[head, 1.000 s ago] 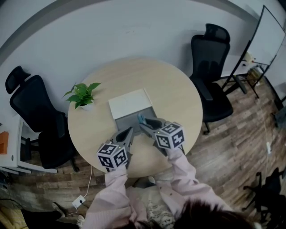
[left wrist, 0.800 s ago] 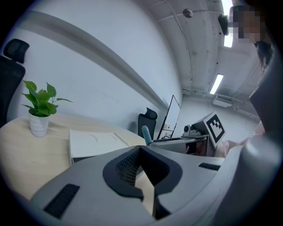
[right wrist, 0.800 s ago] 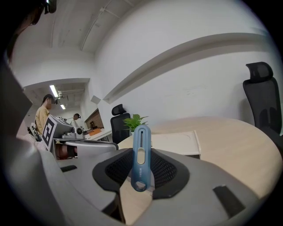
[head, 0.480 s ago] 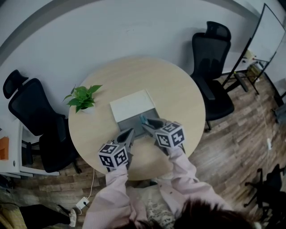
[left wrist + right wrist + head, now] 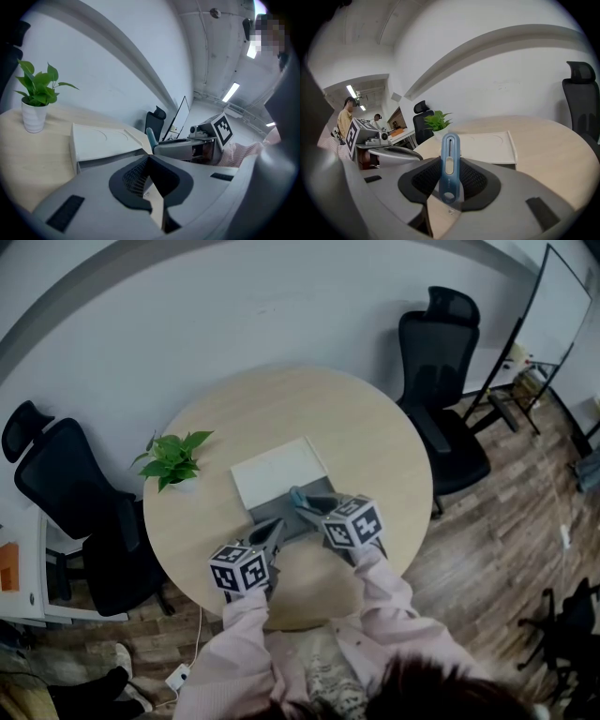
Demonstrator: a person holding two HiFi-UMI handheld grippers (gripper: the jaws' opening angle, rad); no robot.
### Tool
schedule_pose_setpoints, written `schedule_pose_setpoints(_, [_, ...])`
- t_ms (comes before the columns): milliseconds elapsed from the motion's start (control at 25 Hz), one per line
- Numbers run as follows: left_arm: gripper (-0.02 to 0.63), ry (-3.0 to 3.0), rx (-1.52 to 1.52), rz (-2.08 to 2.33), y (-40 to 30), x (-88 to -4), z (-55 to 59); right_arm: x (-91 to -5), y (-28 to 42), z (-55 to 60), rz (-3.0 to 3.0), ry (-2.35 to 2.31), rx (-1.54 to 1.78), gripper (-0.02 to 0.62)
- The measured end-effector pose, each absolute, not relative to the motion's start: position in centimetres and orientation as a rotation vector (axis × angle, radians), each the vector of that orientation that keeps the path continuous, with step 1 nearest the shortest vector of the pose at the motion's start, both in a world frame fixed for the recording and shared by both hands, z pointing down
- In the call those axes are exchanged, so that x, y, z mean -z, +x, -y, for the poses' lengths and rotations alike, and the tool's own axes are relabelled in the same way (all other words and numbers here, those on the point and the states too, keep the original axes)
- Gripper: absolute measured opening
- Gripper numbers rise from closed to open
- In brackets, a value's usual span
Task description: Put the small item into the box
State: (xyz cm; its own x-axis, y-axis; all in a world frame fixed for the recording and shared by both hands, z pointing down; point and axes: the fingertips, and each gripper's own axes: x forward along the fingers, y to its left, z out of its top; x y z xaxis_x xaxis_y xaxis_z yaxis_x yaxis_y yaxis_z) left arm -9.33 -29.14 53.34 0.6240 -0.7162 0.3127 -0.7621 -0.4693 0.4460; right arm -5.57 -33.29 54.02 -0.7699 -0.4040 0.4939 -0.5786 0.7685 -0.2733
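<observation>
The right claw [image 5: 302, 502] grips a slim blue item [image 5: 450, 164] – its pads press on the lower part, and the rest stands up past the tips. In the head view the item sits at the near edge of the box [image 5: 281, 514], probably just over its grey open part, though the angle makes that hard to judge. The box's white lid [image 5: 277, 468] lies flat beyond it, on the round counter [image 5: 375, 432]. The left claw [image 5: 151, 158] is closed on nothing – its tips meet, just beside the box's near left corner. A potted plant [image 5: 172, 457] stands at the counter's left edge.
</observation>
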Motion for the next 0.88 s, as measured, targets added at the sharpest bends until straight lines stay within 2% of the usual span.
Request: schedule_pose_setpoints(880, [0.008, 2.197, -0.126, 1.102, -9.8, -56.3, 30.1, -58.5, -7.1, 34.4, 2.389, 0.525, -0.577, 0.127])
